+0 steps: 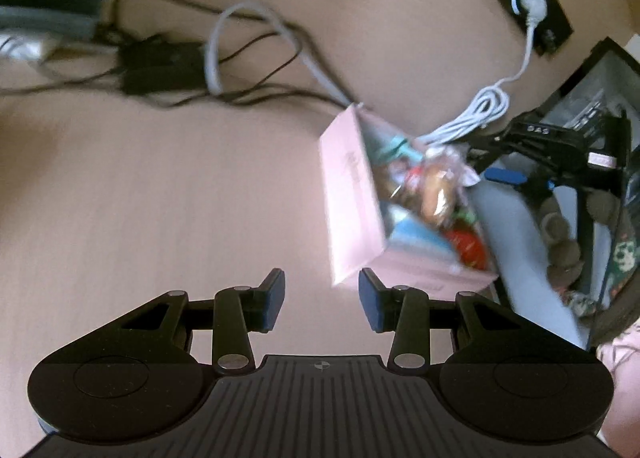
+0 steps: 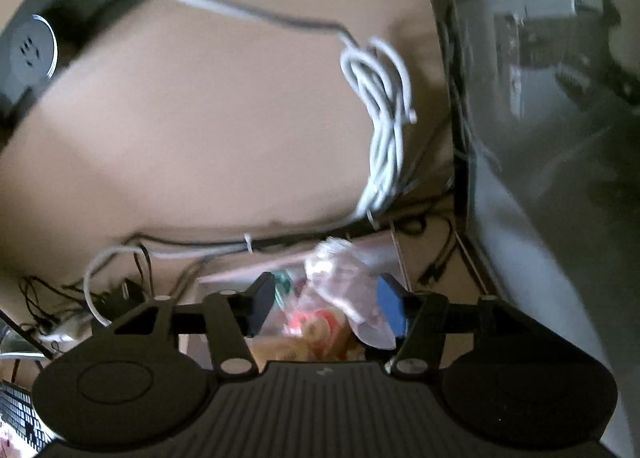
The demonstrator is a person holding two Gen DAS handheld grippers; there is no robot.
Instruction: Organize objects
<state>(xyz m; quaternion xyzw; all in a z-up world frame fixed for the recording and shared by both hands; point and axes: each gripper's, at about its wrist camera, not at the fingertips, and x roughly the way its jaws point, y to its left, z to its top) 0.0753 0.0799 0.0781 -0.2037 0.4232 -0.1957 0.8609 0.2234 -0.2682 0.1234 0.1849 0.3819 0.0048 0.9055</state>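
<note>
Resting on the tan bench [image 1: 160,198], a pink box [image 1: 352,194] filled with wrapped snacks [image 1: 432,186] is recorded, just beyond the left gripper [image 1: 322,300]. That gripper's jaws are parted, nothing between them. The right gripper [image 2: 326,308] is seen above the same box, jaws apart, a clear crinkled wrapper [image 2: 344,278] lying between the pads; contact cannot be told. A coiled white cable [image 2: 384,114] and black cables [image 1: 160,62] are listed behind the box.
</note>
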